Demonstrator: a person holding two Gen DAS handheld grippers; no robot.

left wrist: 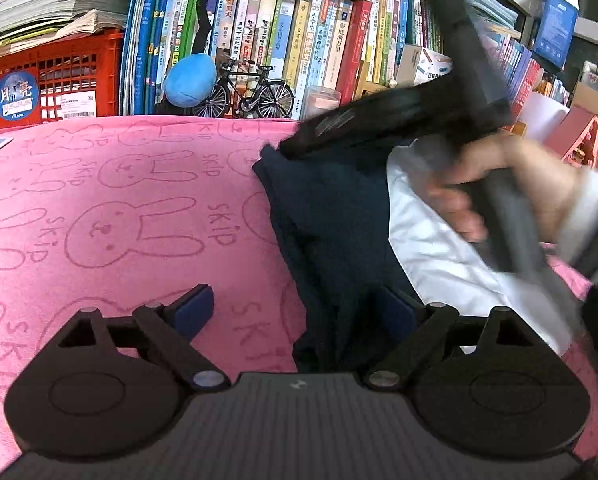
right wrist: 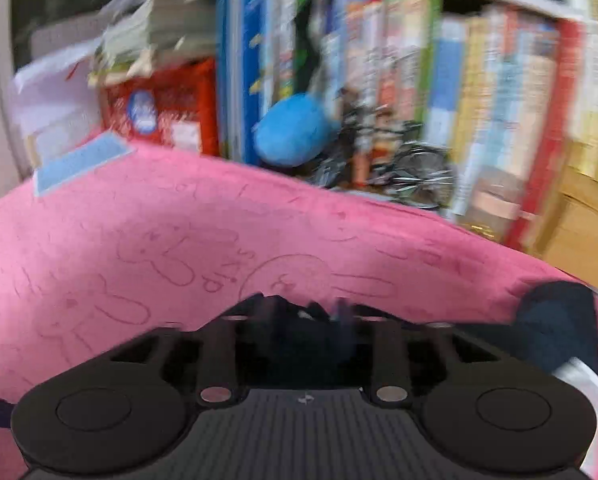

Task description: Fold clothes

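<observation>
Navy garment beside spread left tool; right tool blurred, tilted down, apparently pinching dark cloth.

2 wrist views, close, angled down over pink cloth, both facing bookshelf

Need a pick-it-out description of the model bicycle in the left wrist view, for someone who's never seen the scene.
Start at the pink rabbit-print cloth covering the table; along its far edge stands a row of upright books. In front of those books stands the model bicycle, right of a blue plush ball. It is the only black, thin-framed thing with two spoked wheels.
</observation>
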